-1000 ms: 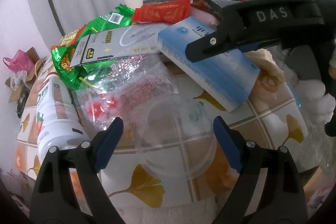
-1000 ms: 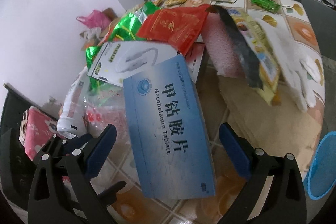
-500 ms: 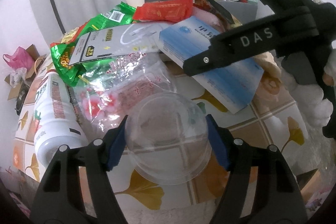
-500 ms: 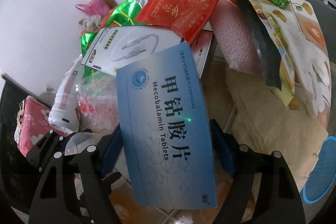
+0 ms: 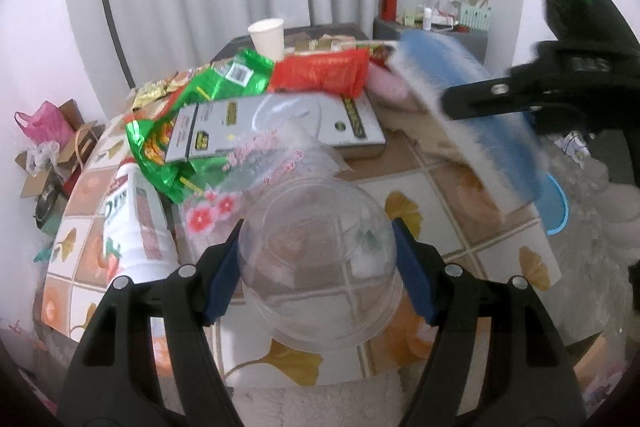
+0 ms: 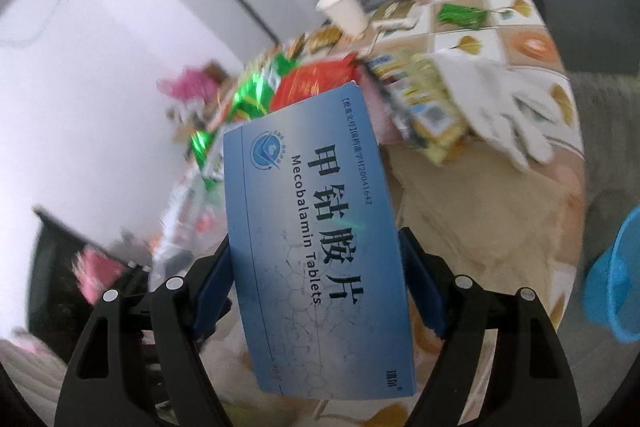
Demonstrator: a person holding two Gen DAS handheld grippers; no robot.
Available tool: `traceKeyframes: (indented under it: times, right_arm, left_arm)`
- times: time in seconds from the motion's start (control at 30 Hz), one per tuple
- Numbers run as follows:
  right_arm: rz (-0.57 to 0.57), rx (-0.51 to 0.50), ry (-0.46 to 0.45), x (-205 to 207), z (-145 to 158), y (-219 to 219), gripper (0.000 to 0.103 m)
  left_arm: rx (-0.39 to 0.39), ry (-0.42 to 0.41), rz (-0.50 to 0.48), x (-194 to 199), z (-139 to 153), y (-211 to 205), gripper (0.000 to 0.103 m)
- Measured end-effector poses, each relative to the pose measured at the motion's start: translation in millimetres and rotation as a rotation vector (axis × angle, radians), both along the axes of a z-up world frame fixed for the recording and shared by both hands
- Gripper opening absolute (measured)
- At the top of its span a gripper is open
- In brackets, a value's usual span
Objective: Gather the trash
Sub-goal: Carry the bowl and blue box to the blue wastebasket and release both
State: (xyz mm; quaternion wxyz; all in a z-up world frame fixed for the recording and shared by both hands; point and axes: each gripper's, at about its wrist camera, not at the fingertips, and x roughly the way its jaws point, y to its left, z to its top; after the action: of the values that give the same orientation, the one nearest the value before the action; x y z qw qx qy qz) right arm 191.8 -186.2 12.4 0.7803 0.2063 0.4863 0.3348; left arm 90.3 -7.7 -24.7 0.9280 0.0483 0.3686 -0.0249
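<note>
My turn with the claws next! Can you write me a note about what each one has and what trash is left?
Left claw: shut on the clear plastic bowl, above the table.
Right claw: shut on the blue tablet box, lifted.
Done: both pieces grabbed, neither binned.
Left: paper cup, red packet, green wrapper, white bottle, white glove.

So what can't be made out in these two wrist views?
- Left wrist: the blue tablet box is motion-blurred, so its print is unreadable.
- Left wrist: the right gripper shows from the side, with its far finger behind the box.
- Left wrist: the clear plastic cup hides the left gripper pads' contact faces.
- Right wrist: the box covers the pile behind it; the white glove is smeared.
- Right wrist: the blue bin is cut off by the edge.
</note>
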Motion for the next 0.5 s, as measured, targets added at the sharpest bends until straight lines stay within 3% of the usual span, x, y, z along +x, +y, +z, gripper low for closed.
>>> traceKeyframes:
  times: [0.23, 0.5]
  right_arm:
    - [-0.138, 0.090, -0.006, -27.6, 6.2, -48.3, 0.076]
    - [-0.247, 0.156, -0.036, -48.0, 15.1, -100.8, 0.076]
  left_arm:
    - [-0.128, 0.030, -0.008, 10.8, 25.2, 9.9, 0.066]
    - [-0.143, -0.066, -0.009, 21.6, 61.7, -3.7, 0.066]
